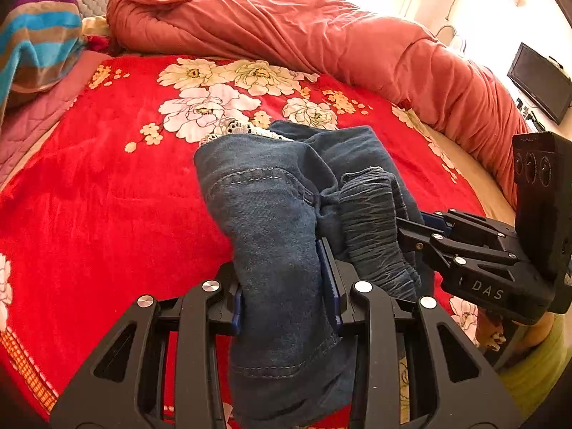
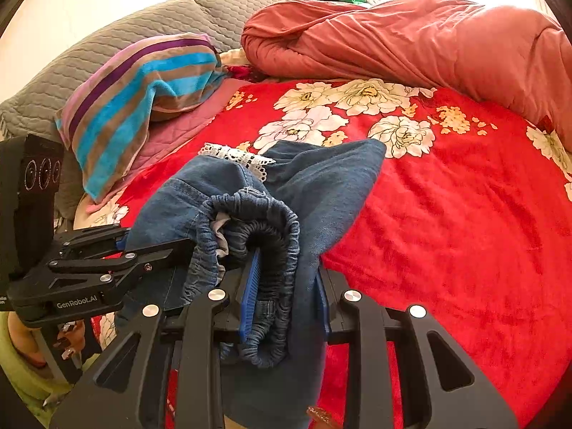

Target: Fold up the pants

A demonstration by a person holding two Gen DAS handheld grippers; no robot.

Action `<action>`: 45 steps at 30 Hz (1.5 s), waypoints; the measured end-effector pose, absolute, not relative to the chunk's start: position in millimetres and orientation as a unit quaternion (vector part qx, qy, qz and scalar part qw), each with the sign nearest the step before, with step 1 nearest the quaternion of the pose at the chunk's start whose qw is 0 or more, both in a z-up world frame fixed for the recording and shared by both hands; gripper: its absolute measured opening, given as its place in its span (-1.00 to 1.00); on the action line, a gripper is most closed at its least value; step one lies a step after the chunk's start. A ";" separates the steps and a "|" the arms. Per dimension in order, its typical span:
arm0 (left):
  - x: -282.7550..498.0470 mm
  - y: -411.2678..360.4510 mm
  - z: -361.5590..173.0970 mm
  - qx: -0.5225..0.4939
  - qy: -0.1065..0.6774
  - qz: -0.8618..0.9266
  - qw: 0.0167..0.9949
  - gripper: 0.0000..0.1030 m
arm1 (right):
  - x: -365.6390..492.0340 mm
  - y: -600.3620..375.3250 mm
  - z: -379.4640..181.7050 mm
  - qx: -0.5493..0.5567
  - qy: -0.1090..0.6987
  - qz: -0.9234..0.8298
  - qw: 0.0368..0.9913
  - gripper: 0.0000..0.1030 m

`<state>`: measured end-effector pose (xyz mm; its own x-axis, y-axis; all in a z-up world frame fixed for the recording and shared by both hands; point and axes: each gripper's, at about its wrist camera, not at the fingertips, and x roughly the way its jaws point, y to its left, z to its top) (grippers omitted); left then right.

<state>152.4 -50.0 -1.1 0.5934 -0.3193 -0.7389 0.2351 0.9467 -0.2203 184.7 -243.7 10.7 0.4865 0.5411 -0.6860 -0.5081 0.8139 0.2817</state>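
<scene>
While both claws grip them, the dark blue denim pants with a gathered elastic waistband (image 1: 282, 214) hang bunched above the bed, only the far end, with a strip of white lace trim (image 1: 236, 129) at its edge, resting on the red plush bedspread printed with white and yellow flowers (image 1: 107, 186)

Left claw (image 1: 284, 296): blue pads pressed in on a thick hanging fold of denim, pinching it; cloth drapes down past the fingers below

Right claw (image 2: 286, 296): pinching the ruched waistband (image 2: 275, 236) and a layer of denim between its blue pads; waistband curls in a loop over the near pad

Claws sit close together, side by side, each showing in the other's view

Progress, as a judgement: early. No neat fold visible. Garment is crumpled, legs not laid out or aligned, waistband twisted. Lifted and held is all that looks done. Left to do: spread the pants flat on the bedspread, line up the legs, fold over, smooth

Surroundings: rolled salmon-pink quilt (image 1: 321, 43) along the far side of the bed; towel striped in blue, brown and purple (image 2: 143, 96) over a pillow; grey quilted headboard padding (image 2: 107, 53) behind; a dark screen (image 1: 540, 82) at the room's edge
</scene>
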 end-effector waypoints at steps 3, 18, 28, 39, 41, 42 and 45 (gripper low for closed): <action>156.4 -49.0 -3.4 -0.048 0.423 -0.153 0.892 -0.50 | 188.0 -241.1 8.2 0.018 0.407 0.301 0.862 -0.49; 169.5 -39.8 -33.6 -0.046 0.451 -0.135 0.881 -0.12 | 209.7 -244.8 -33.6 0.030 0.472 0.240 0.847 -0.16; 161.4 -31.5 -29.1 -0.058 0.444 -0.129 0.885 0.16 | 196.0 -255.6 -16.0 0.036 0.436 0.209 0.875 0.38; 111.6 -25.4 20.3 -0.049 0.375 -0.108 0.920 0.81 | 136.1 -278.7 40.4 0.033 0.340 0.197 0.919 0.91; 101.4 -25.9 25.5 -0.041 0.368 -0.101 0.924 0.81 | 123.6 -282.2 44.8 0.033 0.332 0.197 0.922 0.91; 96.2 -25.9 27.4 -0.039 0.365 -0.100 0.925 0.81 | 118.4 -282.6 46.3 0.030 0.330 0.198 0.923 0.91; 80.4 -26.2 31.0 -0.036 0.360 -0.105 0.926 0.81 | 104.5 -283.5 49.0 0.026 0.324 0.195 0.925 0.91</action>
